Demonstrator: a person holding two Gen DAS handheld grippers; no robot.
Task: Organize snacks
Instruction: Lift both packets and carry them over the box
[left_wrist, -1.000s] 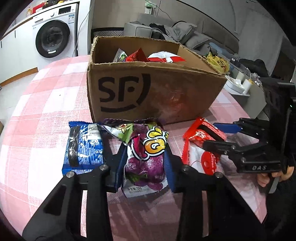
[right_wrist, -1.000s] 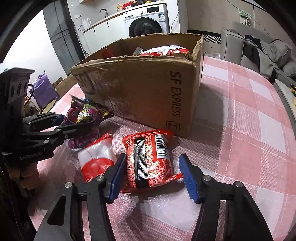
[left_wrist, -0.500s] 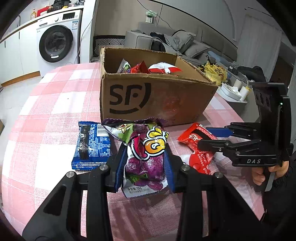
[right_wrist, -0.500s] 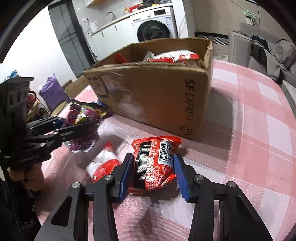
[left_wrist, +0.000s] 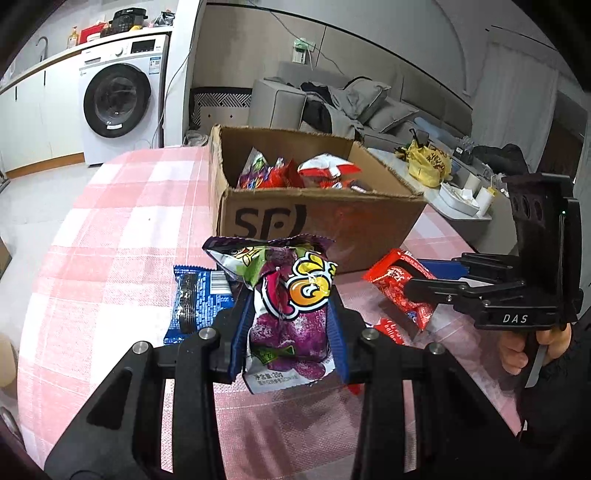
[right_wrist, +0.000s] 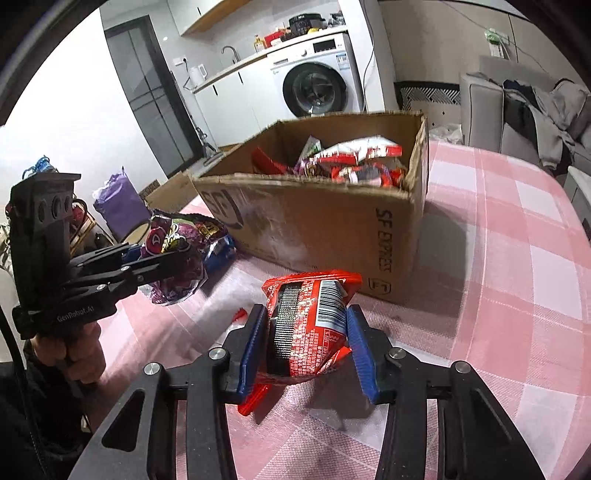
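Note:
My left gripper (left_wrist: 290, 341) is shut on a purple snack bag (left_wrist: 291, 317) and holds it above the table, in front of the open SF cardboard box (left_wrist: 325, 218). My right gripper (right_wrist: 306, 347) is shut on a red snack packet (right_wrist: 310, 325), lifted off the table near the box's corner (right_wrist: 391, 258). The box holds several snack packs (right_wrist: 351, 158). A blue cookie packet (left_wrist: 197, 299) lies on the table left of the purple bag. A red and white packet (left_wrist: 388, 328) lies on the table under the right gripper (left_wrist: 413, 284).
The table has a pink checked cloth (right_wrist: 517, 277). A washing machine (left_wrist: 118, 103) and a grey sofa (left_wrist: 351, 103) stand behind. A side table with a yellow bag (left_wrist: 428, 166) is to the right.
Both grippers have risen with their packets off the table. The right gripper closed on the red packet. The box interior now shows more from above.

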